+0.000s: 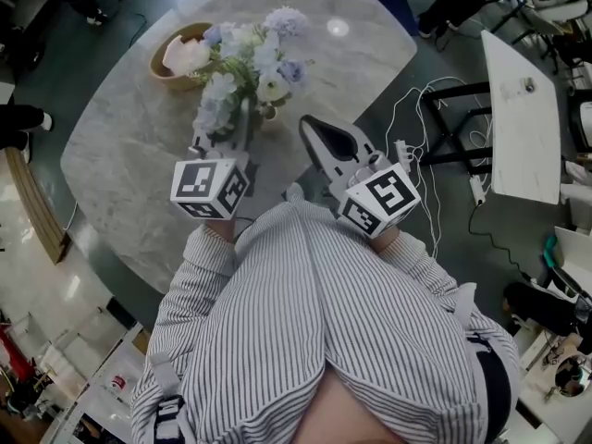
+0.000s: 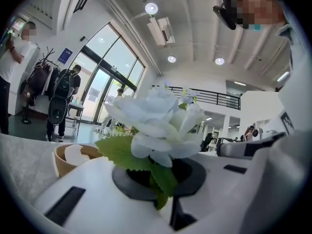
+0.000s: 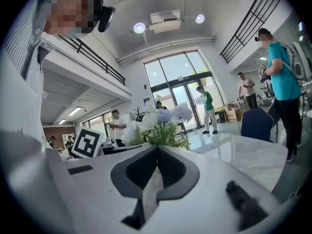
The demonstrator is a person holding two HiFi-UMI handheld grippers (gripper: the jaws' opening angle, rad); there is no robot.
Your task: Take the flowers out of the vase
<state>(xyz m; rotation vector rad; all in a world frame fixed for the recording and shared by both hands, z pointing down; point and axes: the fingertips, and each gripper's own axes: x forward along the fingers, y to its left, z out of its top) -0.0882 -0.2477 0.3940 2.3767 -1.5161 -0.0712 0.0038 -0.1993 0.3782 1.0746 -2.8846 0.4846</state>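
A bunch of white and lavender artificial flowers (image 1: 248,63) stands over the marble table (image 1: 120,155), its stems running down into my left gripper (image 1: 227,139). In the left gripper view that gripper (image 2: 158,174) is shut on the stems, with a white bloom (image 2: 161,123) and green leaves right above the jaws. My right gripper (image 1: 319,132) hangs to the right of the bunch, shut and empty. In the right gripper view its jaws (image 3: 156,152) meet at the tips, and the flowers (image 3: 158,123) stand beyond them. I cannot make out a vase.
A tan wooden bowl (image 1: 176,58) with a pale object in it sits at the back left of the flowers, also seen as the bowl (image 2: 73,157) in the left gripper view. White cables (image 1: 416,128) and a white desk (image 1: 518,118) lie right of the table. People stand around the hall.
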